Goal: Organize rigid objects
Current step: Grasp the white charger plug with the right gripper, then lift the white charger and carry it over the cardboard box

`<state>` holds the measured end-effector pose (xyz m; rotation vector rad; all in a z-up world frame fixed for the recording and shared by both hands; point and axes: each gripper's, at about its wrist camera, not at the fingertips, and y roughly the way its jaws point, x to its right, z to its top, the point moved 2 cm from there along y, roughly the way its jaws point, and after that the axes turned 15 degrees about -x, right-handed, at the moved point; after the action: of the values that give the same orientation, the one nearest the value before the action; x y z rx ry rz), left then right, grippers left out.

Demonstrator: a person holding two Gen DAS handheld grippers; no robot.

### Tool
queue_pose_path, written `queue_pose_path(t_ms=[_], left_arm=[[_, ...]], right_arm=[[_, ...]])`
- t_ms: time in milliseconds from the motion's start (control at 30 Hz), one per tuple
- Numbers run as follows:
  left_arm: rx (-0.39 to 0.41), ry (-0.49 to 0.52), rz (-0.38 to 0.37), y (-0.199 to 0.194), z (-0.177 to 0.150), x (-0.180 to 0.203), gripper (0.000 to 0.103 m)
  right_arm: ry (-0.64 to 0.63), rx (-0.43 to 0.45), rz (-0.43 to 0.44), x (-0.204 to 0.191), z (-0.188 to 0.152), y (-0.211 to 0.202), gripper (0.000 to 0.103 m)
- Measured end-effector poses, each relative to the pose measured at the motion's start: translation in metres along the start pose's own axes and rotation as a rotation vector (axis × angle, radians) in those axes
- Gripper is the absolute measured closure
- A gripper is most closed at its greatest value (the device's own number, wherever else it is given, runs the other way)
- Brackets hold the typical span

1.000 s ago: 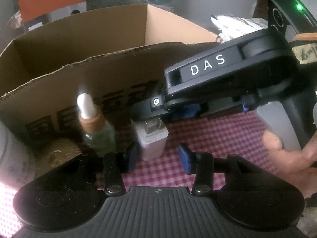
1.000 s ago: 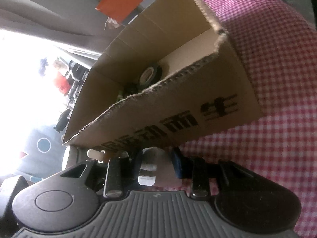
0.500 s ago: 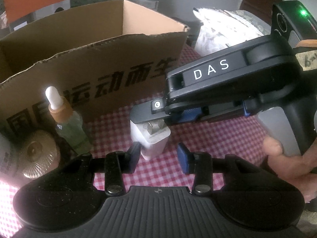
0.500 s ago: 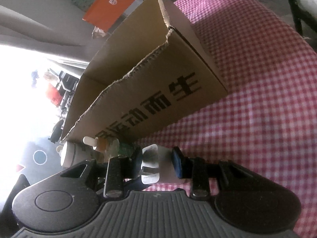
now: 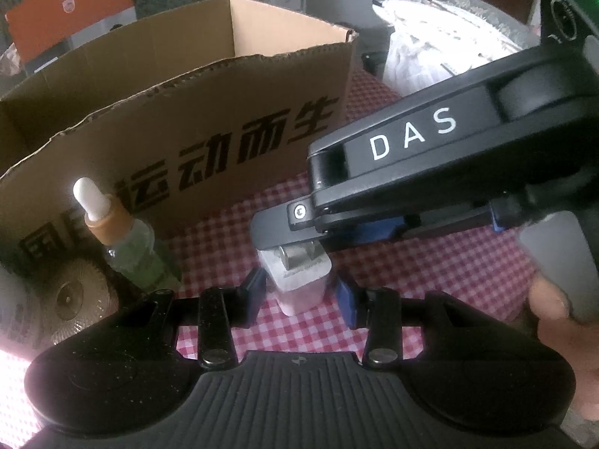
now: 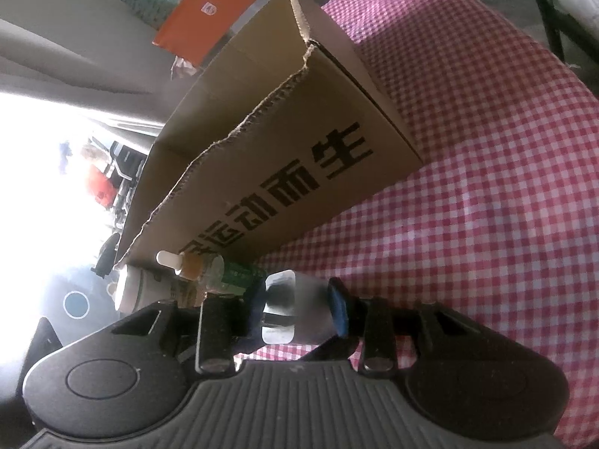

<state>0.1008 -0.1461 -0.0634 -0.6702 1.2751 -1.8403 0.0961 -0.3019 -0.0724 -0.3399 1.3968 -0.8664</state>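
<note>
**White charger plug between two tools, beside the carton**

Item: white charger plug (image 5: 299,280), metal prongs uppermost, standing on or just above the red-checked cloth of the bench (image 6: 486,187); contact with the cloth cannot be told.

Right tool (image 6: 297,308): blue pads closed against both sides of the plug (image 6: 295,307), gripping it from the side.

Left tool (image 5: 301,297): fingers parted, one blue pad each side of the plug, a small gap showing on the right; it holds nothing.

Nearby: brown cardboard box (image 5: 224,119) with black printed characters, top open, just behind the plug. Dropper bottle (image 5: 127,243), white tip and tan collar, upright near the box's front wall, left of the plug. Ribbed round lid (image 5: 71,299) beside the bottle. Orange package (image 5: 71,7) behind the box.
</note>
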Motion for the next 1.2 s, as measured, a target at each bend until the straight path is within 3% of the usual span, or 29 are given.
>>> queue_pose_path(t_ms=[233, 1200], left_arm=[[-0.003, -0.021, 0.021, 0.007, 0.011, 0.004, 0.07], [0.046, -0.045, 0.059, -0.02, -0.003, 0.007, 0.072]], right_arm=[[0.002, 0.014, 0.018, 0.004, -0.003, -0.002, 0.062], [-0.033, 0.051, 0.033, -0.014, -0.016, -0.015, 0.062]])
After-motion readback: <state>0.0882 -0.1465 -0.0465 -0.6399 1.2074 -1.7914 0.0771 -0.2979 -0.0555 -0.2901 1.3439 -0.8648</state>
